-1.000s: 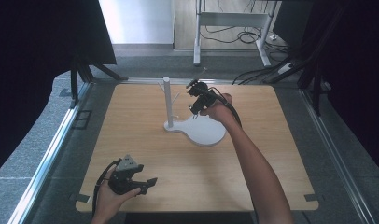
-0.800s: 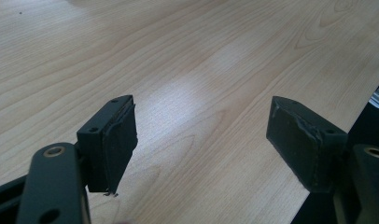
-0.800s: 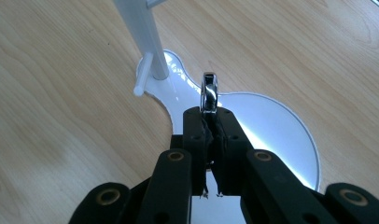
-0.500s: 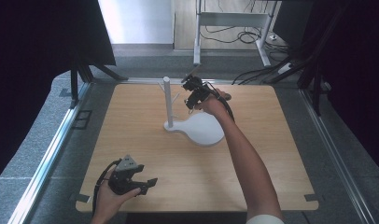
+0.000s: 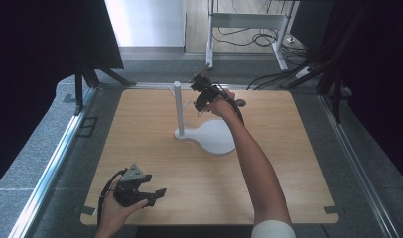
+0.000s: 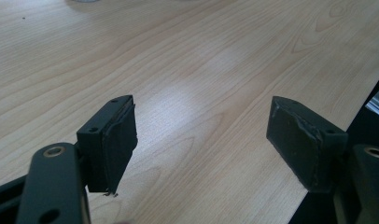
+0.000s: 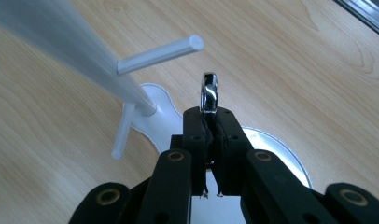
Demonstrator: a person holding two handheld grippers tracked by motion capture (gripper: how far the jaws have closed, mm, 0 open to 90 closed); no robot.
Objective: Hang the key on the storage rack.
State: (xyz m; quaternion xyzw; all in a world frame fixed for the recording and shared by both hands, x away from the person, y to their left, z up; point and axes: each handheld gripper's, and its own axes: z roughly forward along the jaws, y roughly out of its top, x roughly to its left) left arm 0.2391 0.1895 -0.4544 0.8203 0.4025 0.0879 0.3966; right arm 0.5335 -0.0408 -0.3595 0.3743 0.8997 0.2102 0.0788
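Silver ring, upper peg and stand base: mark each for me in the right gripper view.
silver ring point(image 7: 209, 92), right gripper view, its shiny outer edge.
upper peg point(image 7: 162, 55), right gripper view, mid-length of the rod.
stand base point(image 7: 162, 123), right gripper view, bare white plate beside the post.

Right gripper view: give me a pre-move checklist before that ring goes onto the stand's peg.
1. Grip on the ring: the right hand-held gripper has its jaws closed on the shiny metal ring, which sticks up above them. Ok.
2. Ring on the upper peg: not yet; it sits beside the peg tip, apart from it. Not ok.
3. Ring opening lined up with the peg: the ring is seen edge-on. Cannot tell.
4. White stand upright on its base. Ok.
5. Left hand-held gripper open, holding nothing, at the table's near edge. Ok.
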